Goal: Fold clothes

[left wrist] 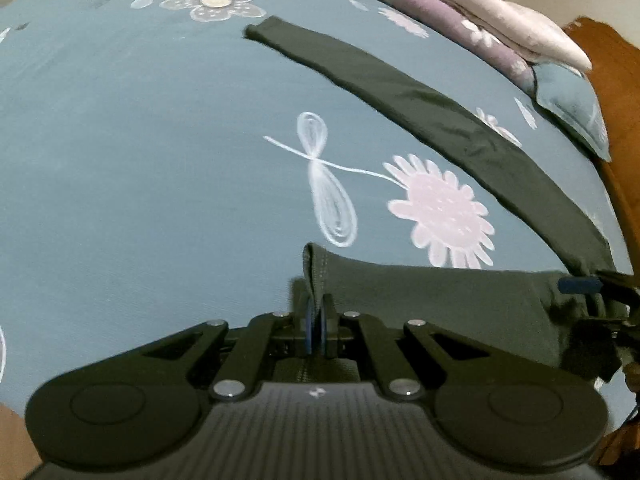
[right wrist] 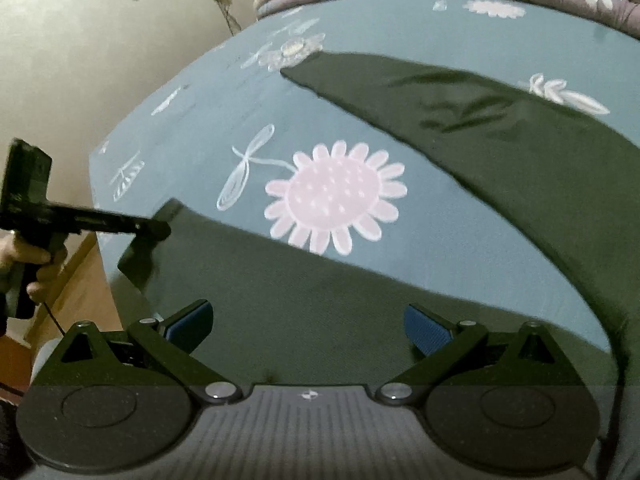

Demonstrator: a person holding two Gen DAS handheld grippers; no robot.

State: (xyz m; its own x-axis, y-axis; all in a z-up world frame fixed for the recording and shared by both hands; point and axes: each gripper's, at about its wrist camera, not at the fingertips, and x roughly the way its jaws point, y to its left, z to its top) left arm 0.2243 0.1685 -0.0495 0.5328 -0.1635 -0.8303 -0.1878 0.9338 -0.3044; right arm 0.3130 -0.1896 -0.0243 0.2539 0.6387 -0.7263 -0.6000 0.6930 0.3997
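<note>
Dark green trousers (left wrist: 404, 92) lie on a blue flowered bedsheet (left wrist: 140, 140). One leg runs diagonally toward the far side; the other leg (left wrist: 440, 296) lies across the near edge. My left gripper (left wrist: 319, 320) is shut on the hem corner of the near leg, which is lifted off the sheet. In the right wrist view the left gripper (right wrist: 154, 232) holds that corner (right wrist: 140, 256) at the bed's left edge. My right gripper (right wrist: 308, 328) stands open, blue pads (right wrist: 428, 330) wide apart over the near leg (right wrist: 300, 288) of the trousers, pressing on nothing.
Folded quilts (left wrist: 460, 12) are stacked along the far side of the bed, with a blue pillow (left wrist: 572, 100) beside them. A brown headboard (left wrist: 612, 80) is at the right. The pale floor (right wrist: 60, 60) lies past the bed's left edge. A hand (right wrist: 24, 256) holds the left tool.
</note>
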